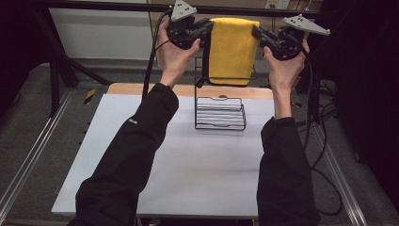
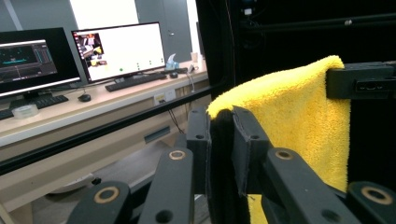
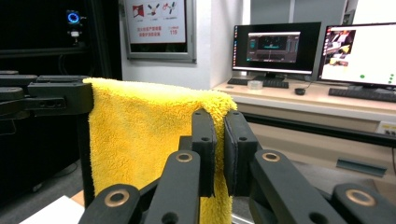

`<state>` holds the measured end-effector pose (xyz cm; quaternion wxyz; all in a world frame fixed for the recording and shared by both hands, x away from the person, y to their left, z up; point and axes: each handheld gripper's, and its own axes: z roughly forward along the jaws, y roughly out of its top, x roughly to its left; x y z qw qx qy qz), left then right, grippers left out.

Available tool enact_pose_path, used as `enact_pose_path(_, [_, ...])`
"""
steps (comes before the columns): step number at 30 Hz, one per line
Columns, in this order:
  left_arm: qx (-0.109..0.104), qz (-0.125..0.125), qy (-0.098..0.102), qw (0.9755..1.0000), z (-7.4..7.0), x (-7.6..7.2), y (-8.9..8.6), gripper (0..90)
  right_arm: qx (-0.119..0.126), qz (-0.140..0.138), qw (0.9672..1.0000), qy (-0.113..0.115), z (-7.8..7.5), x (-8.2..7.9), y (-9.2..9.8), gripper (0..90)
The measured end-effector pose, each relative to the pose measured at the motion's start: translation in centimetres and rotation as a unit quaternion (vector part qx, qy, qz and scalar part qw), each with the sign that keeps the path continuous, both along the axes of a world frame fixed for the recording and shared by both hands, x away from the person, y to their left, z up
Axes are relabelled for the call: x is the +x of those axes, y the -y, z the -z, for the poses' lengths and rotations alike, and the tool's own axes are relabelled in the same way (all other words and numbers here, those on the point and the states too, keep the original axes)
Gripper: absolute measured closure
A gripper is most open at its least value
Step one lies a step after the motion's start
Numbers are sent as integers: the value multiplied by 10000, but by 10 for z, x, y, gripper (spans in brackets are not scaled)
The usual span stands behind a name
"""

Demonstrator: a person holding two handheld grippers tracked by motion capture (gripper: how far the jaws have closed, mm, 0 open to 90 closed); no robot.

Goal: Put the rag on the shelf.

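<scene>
Left hand: raised high at the far side of the white worktop (image 1: 188, 165); forearm in a black sleeve stretched forward; left claw (image 1: 205, 27) pointed inward toward the other hand
Left claw state: clamped on the left top corner of the yellow fluffy towel (image 1: 233, 49); in the left gripper view the pads pinched the towel's edge (image 2: 219, 116)
Right hand: lifted to the same height; wrist bent inward; right claw (image 1: 260, 36) faced the left one
Right claw state: pressed tight on the towel's right top corner (image 3: 219, 105)
Towel: hung folded between the two claws; held in the air above the rack; its lower edge near the rack's upright wires
Rack: black wire rack (image 1: 220, 113) stood on the worktop's far middle, directly beneath the towel
Surroundings: two lit monitors (image 3: 317, 51) on a wooden desk behind; black frame bar across the back; cables trailed from both claws
</scene>
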<state>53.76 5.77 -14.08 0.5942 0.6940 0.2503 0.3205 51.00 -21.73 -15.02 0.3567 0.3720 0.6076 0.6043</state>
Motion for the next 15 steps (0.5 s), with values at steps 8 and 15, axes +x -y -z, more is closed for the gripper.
enact_pose_path(8, [-15,123,-150,9998,22,-5,-6,778,0,-99,9998,-176,20,-2,0,842])
enact_pose_path(15, [-25,226,-252,9994,36,-9,-11,778,-46,-153,9995,-262,33,-3,-1,841])
